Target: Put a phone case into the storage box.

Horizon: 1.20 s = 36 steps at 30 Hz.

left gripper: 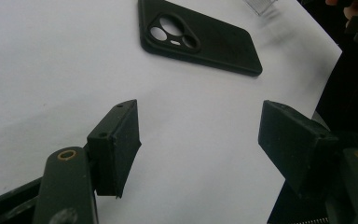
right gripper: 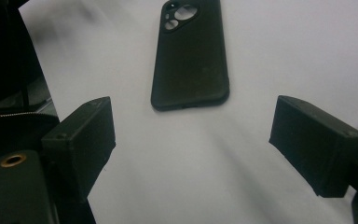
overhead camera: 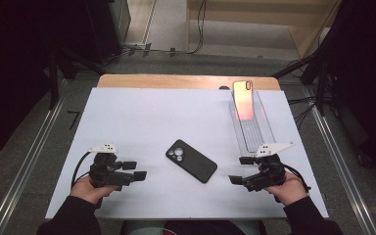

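Lying flat mid-table, black phone case (overhead camera: 191,160), left gripper (overhead camera: 133,171) and right gripper (overhead camera: 241,170) flanking it, jaws wide apart, empty, clear tray (overhead camera: 267,128) far right.

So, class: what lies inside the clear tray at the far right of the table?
A phone with a shiny orange-pink back leans in the clear tray, at its far end. The tray's near part looks bare. The phone's screen side is hidden.
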Motion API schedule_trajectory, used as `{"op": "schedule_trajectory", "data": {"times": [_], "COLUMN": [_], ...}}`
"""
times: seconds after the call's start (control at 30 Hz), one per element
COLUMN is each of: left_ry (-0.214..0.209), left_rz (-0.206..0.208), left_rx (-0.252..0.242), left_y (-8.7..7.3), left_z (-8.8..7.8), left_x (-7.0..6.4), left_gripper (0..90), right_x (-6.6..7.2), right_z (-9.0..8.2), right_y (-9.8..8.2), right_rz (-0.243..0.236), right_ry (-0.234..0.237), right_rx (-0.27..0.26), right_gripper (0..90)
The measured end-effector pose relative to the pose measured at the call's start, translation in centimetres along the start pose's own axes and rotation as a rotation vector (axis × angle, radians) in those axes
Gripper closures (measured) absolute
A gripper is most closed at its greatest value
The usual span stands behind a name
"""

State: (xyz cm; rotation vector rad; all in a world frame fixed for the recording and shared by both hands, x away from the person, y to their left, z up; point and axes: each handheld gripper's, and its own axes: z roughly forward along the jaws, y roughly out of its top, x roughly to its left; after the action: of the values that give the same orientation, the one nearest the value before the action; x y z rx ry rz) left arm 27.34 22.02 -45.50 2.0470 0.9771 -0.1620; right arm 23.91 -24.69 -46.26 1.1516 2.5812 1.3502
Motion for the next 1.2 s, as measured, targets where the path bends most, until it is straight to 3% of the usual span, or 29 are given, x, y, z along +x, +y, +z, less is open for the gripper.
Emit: {"op": "schedule_trajectory", "data": {"times": [0.3,1.2], "left_ry": [-0.004,0.003], "left_rz": [0.011,0.004], "left_rx": [0.006,0.009], "left_y": [-0.4,-0.5], "left_z": [0.0,0.1], "left_x": [-0.4,-0.4], "left_gripper": [29.5,29.5], "right_x": [-1.0,-0.6], "right_z": [-0.2,0.3], "right_y": [-1.4,0.1], "right_rz": [0.035,0.043], "right_ry": [-0.021,-0.012], "right_rx": [0.02,-0.028], "right_gripper": [12.5,12.4]}}
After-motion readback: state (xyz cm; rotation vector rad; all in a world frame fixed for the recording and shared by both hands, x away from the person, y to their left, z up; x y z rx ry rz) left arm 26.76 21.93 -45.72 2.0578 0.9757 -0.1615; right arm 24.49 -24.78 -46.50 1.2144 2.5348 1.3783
